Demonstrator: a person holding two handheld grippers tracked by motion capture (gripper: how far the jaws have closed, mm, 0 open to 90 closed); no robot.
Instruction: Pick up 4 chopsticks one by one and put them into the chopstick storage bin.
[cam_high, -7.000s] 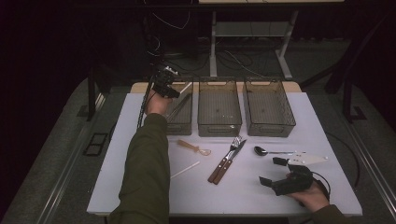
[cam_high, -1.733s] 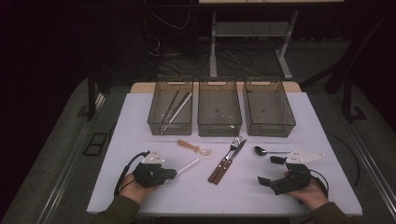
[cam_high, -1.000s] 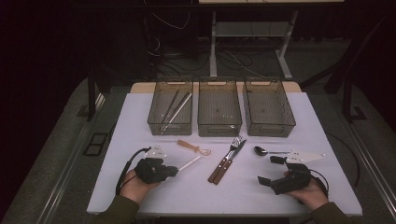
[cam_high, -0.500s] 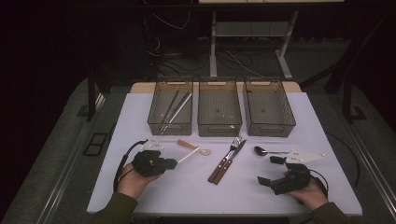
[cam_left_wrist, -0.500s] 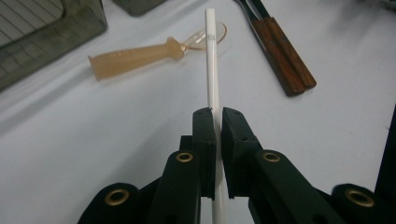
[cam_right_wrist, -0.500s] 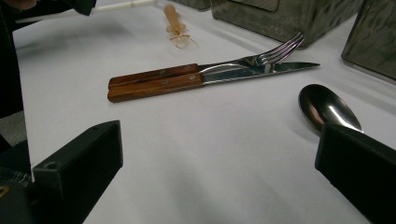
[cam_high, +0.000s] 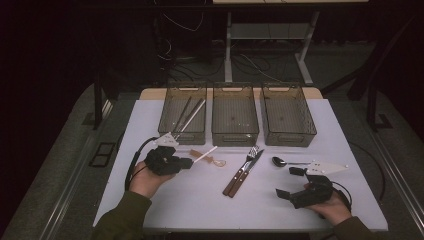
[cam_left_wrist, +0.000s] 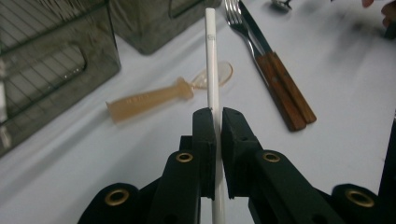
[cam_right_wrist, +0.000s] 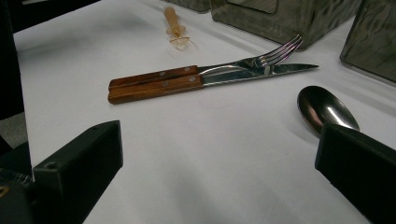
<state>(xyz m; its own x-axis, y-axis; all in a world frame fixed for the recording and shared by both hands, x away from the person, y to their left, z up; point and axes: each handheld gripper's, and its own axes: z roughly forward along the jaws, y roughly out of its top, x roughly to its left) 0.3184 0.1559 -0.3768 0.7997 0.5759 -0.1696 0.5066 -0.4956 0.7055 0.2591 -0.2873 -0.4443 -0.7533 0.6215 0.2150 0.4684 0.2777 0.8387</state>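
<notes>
My left gripper (cam_high: 187, 162) (cam_left_wrist: 218, 114) is shut on a thin white stick (cam_high: 204, 154) (cam_left_wrist: 211, 56), held off the table and pointing toward the bins. Under it lies an amber plastic spoon (cam_high: 212, 160) (cam_left_wrist: 154, 95). A fork and a knife with wooden handles (cam_high: 242, 172) (cam_right_wrist: 196, 77) lie side by side at the table's middle. A metal spoon (cam_high: 287, 162) (cam_right_wrist: 327, 109) rests just ahead of my right gripper (cam_high: 287, 182) (cam_right_wrist: 219, 154), which stands open on the table at the front right with nothing between its fingers.
Three dark mesh bins stand in a row at the back: the left bin (cam_high: 170, 112) holds slender sticks, the middle bin (cam_high: 235, 132) and the right bin (cam_high: 288, 135) look bare. The table's white top (cam_high: 190, 205) ends just before the person's forearms.
The left hand has risen and moved forward toward the bins, lifting the white stick off the table. The right hand and its gripper have stayed put.
</notes>
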